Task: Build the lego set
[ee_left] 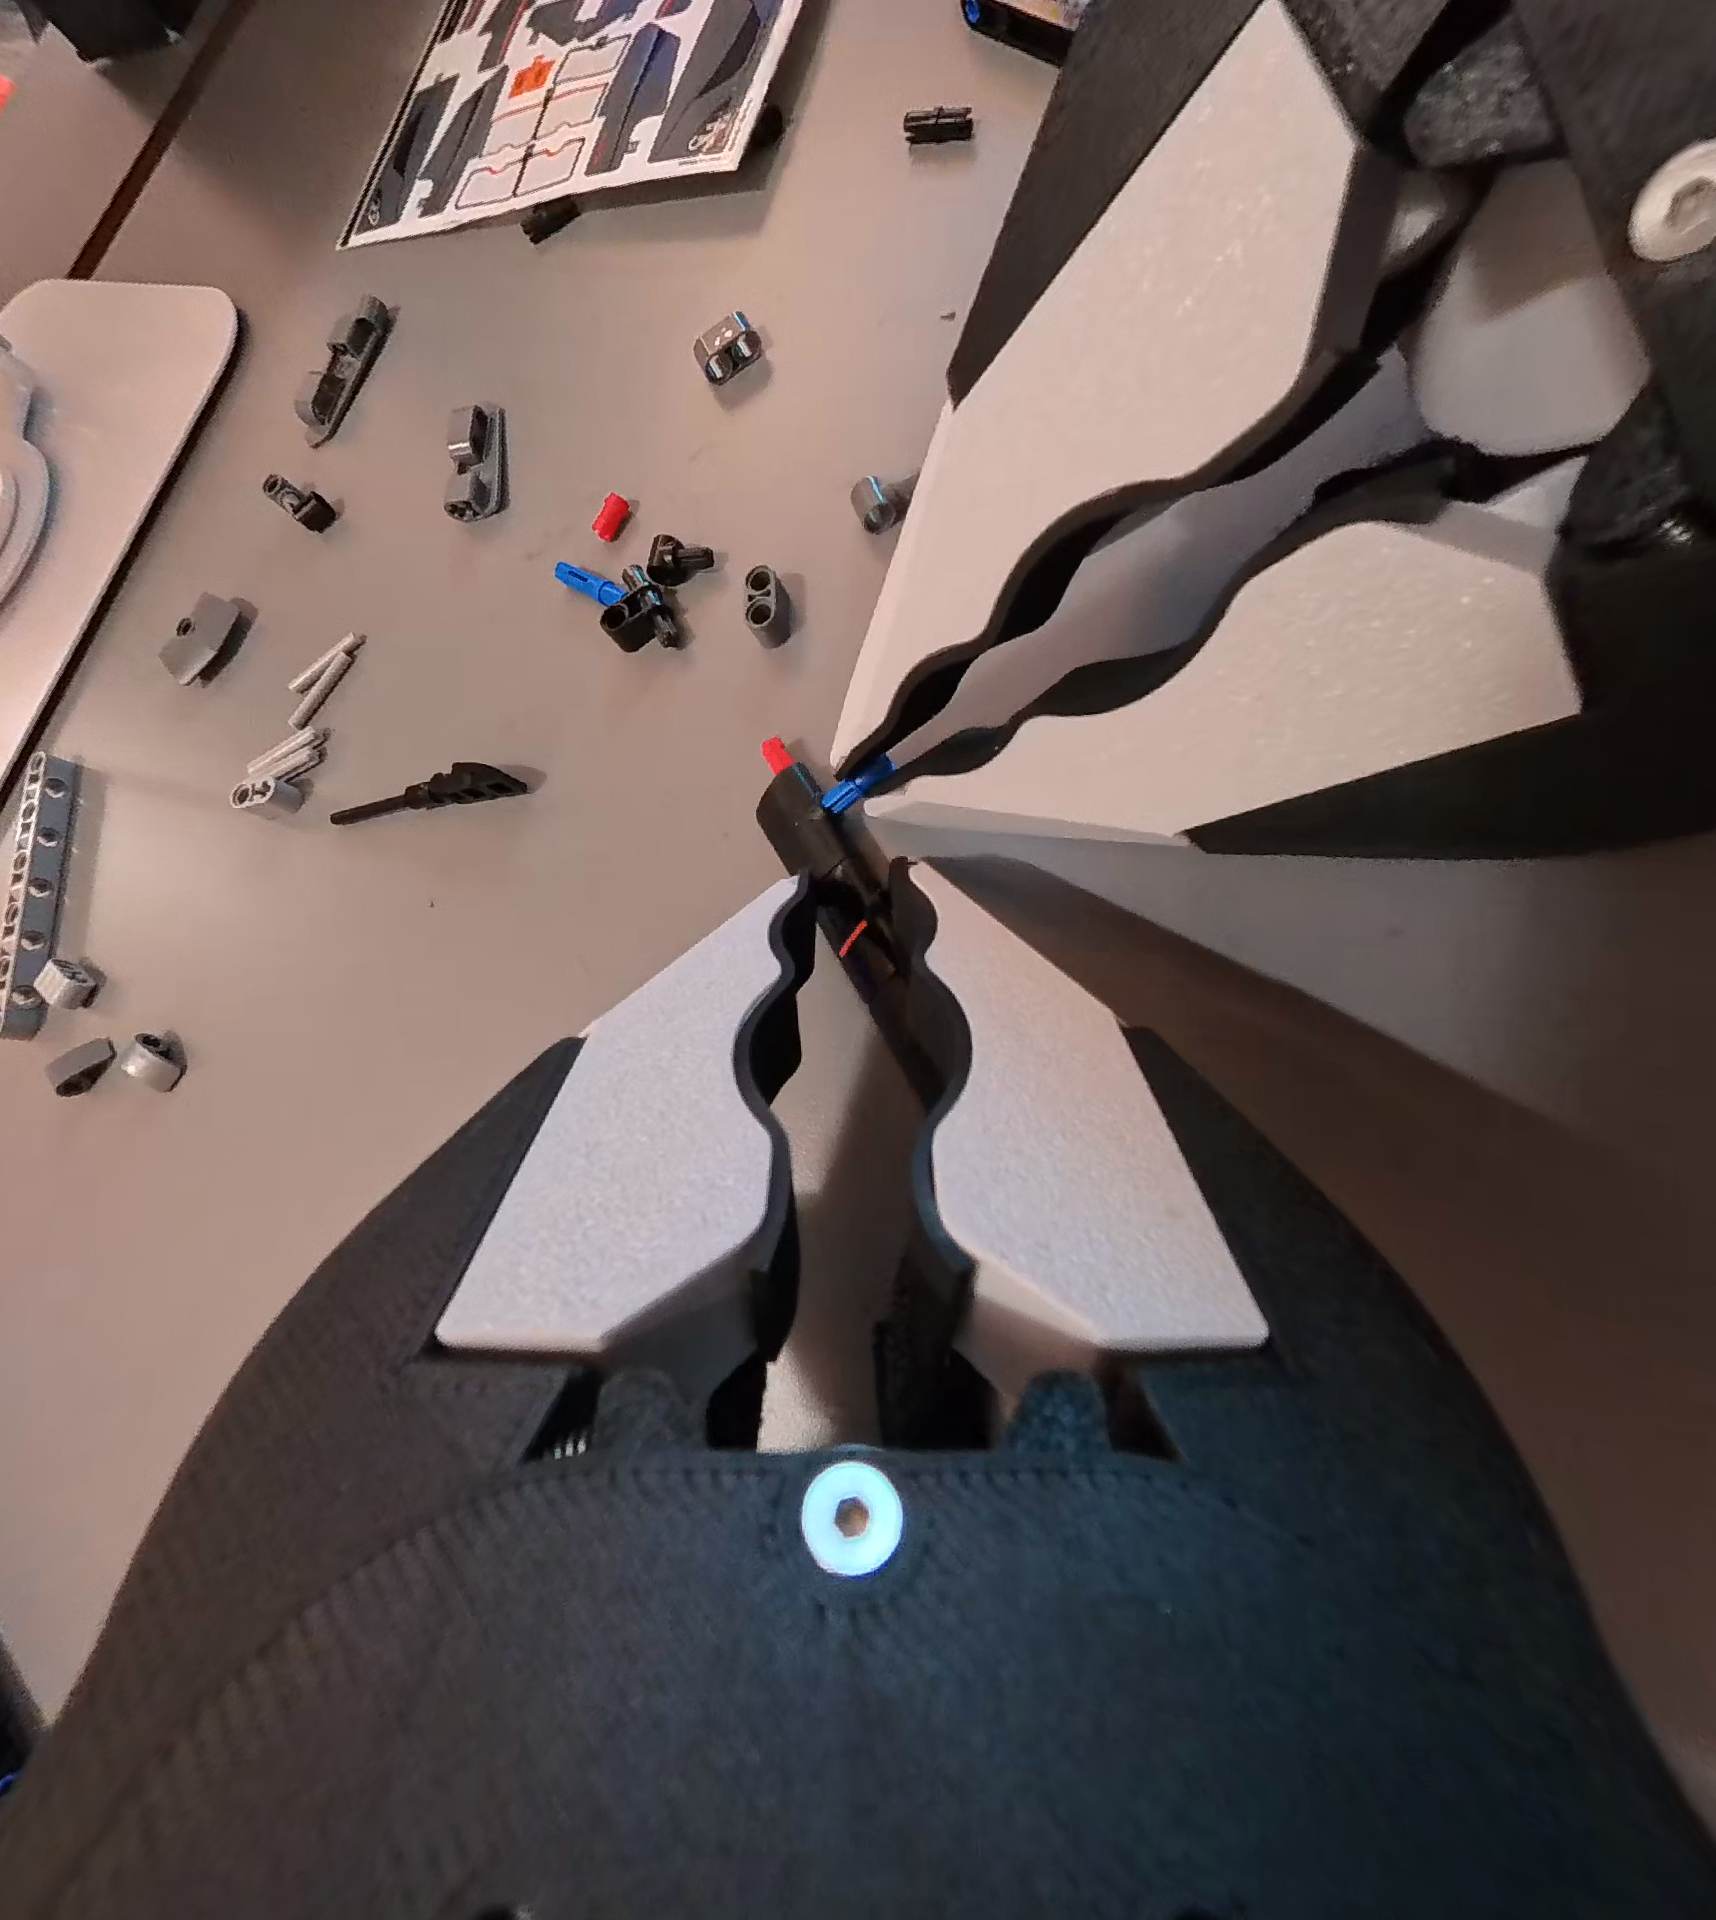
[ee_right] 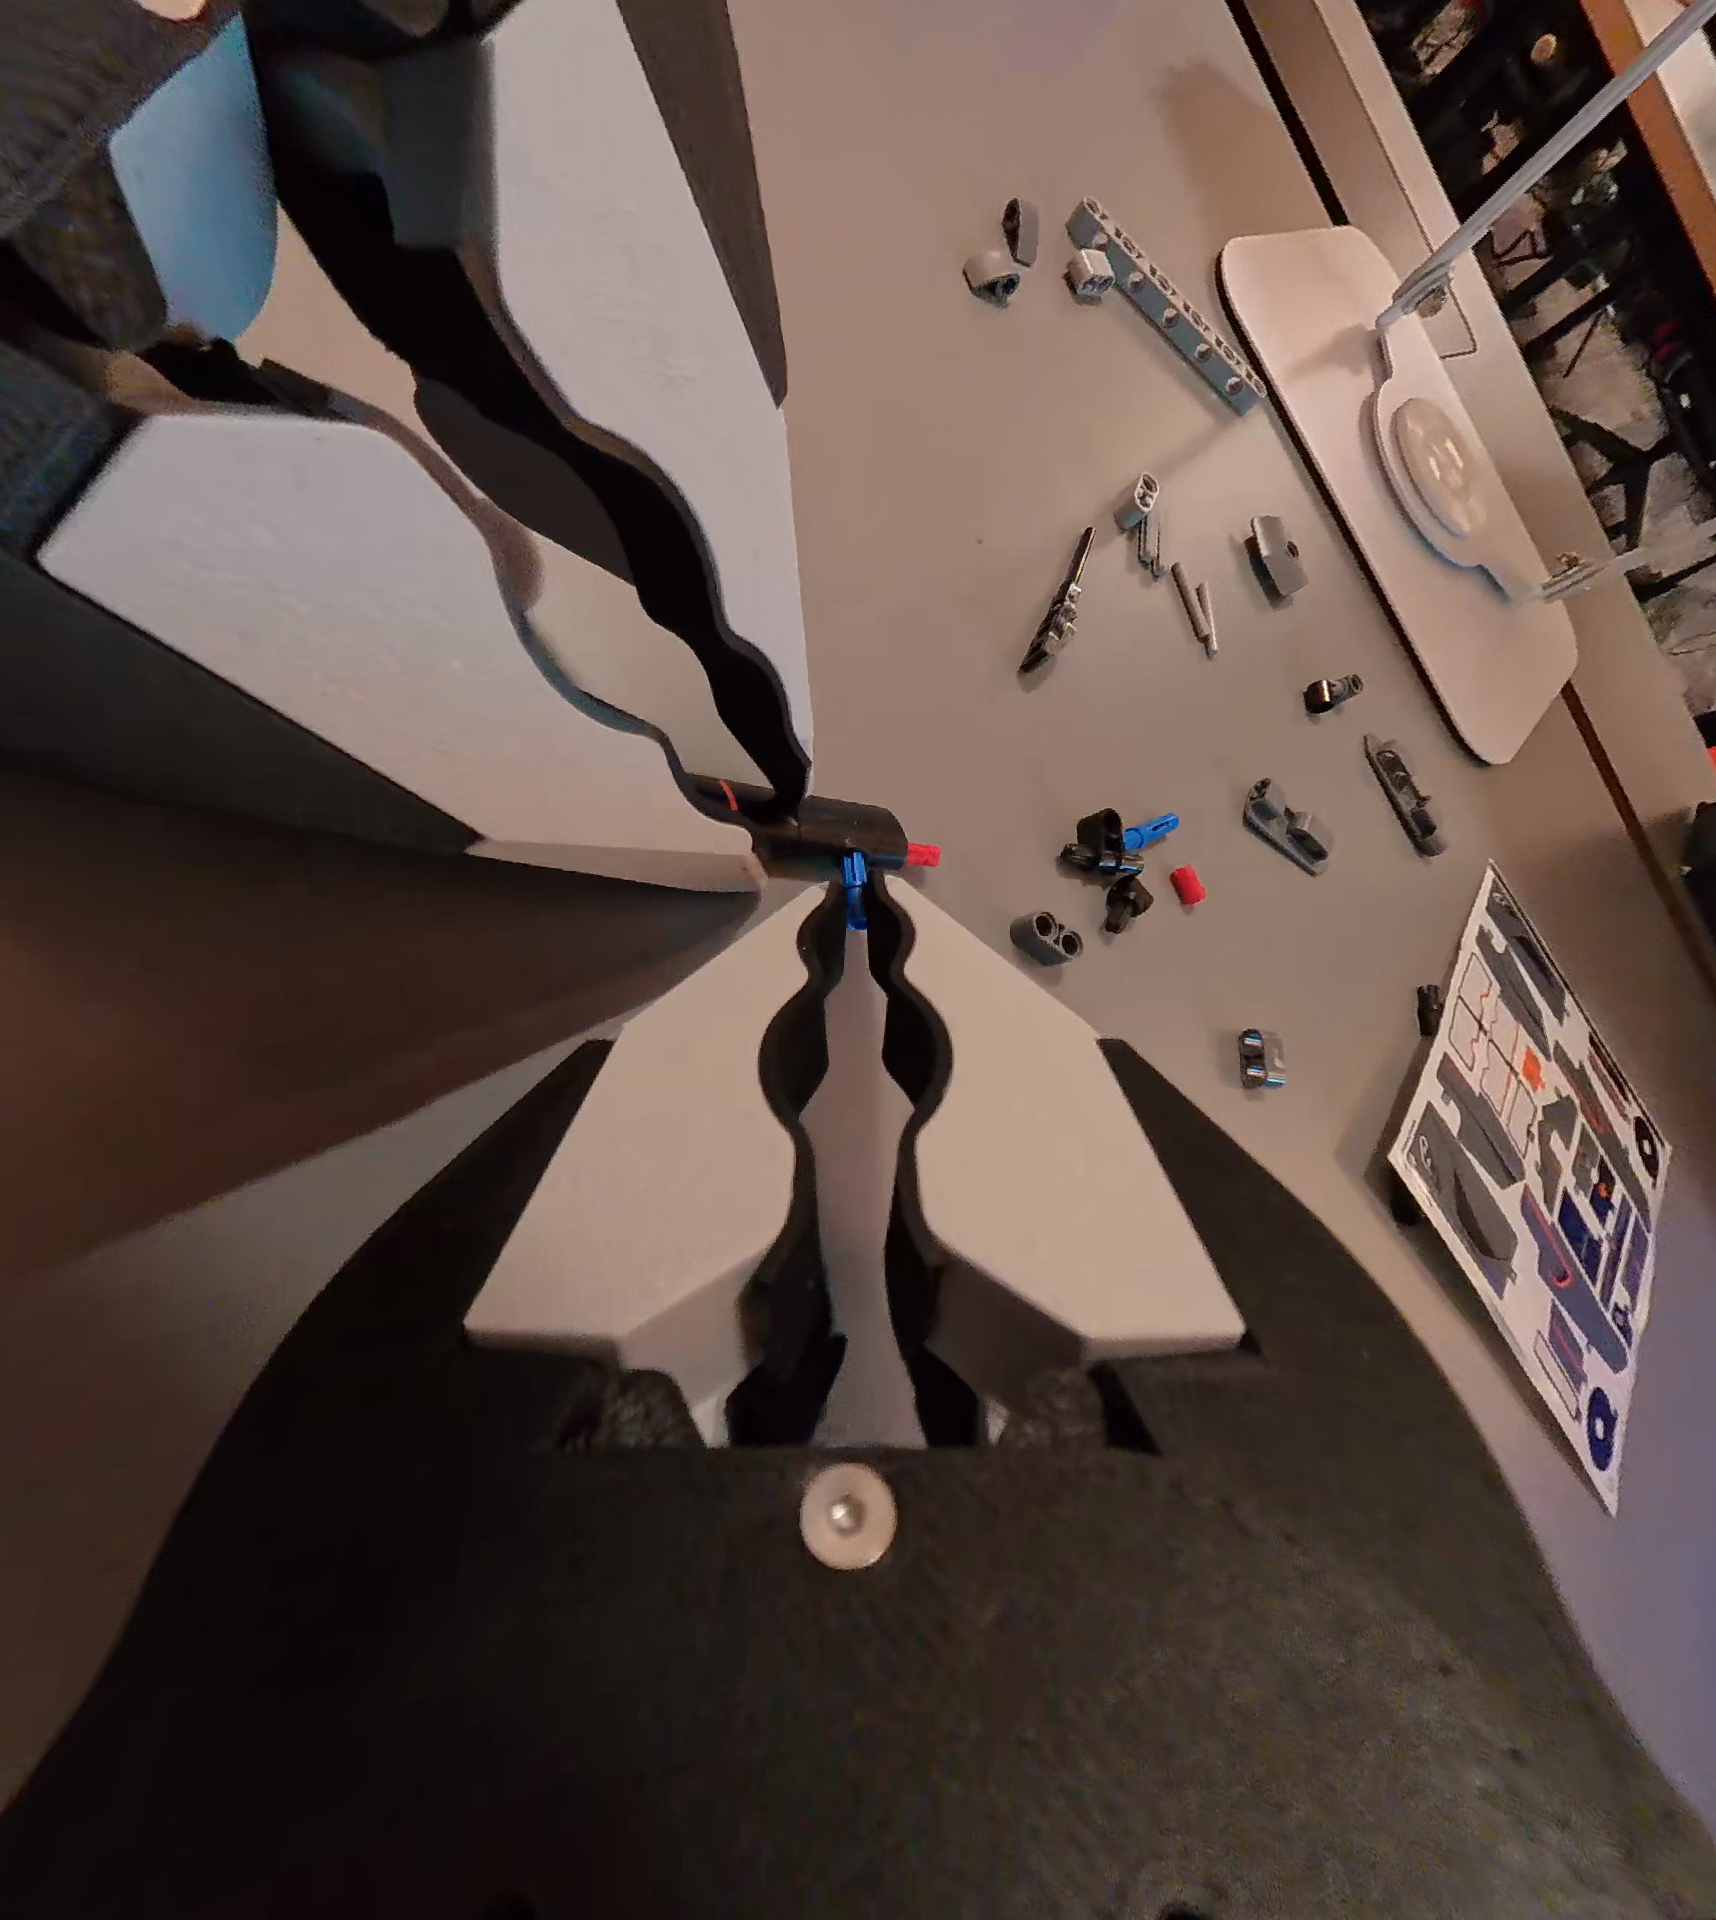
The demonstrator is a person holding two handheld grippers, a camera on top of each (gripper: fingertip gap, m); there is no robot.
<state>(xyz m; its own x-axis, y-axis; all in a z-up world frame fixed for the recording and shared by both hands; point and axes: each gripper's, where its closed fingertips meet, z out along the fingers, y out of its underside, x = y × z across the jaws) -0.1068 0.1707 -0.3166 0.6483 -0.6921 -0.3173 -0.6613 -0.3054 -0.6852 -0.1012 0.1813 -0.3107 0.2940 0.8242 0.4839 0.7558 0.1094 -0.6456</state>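
Left hand-held gripper [ee_left: 859, 894] clamped on black lego subassembly [ee_left: 812, 826], held above worktop [ee_left: 542, 935]. Right hand-held gripper [ee_right: 859, 909] pinching blue pin [ee_right: 855, 883], touching subassembly's side. Best: align pin squarely, push straight, brace left firmly.

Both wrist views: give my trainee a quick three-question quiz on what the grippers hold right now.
1. True or false: the left gripper is shut on the black assembly.
2. What colour is the pin in the right gripper? A red, B blue, C grey.
3. Fill in: the loose parts lie on the table, and past them lies a ____ sheet.

Key: 1 true; 2 B; 3 sticker.
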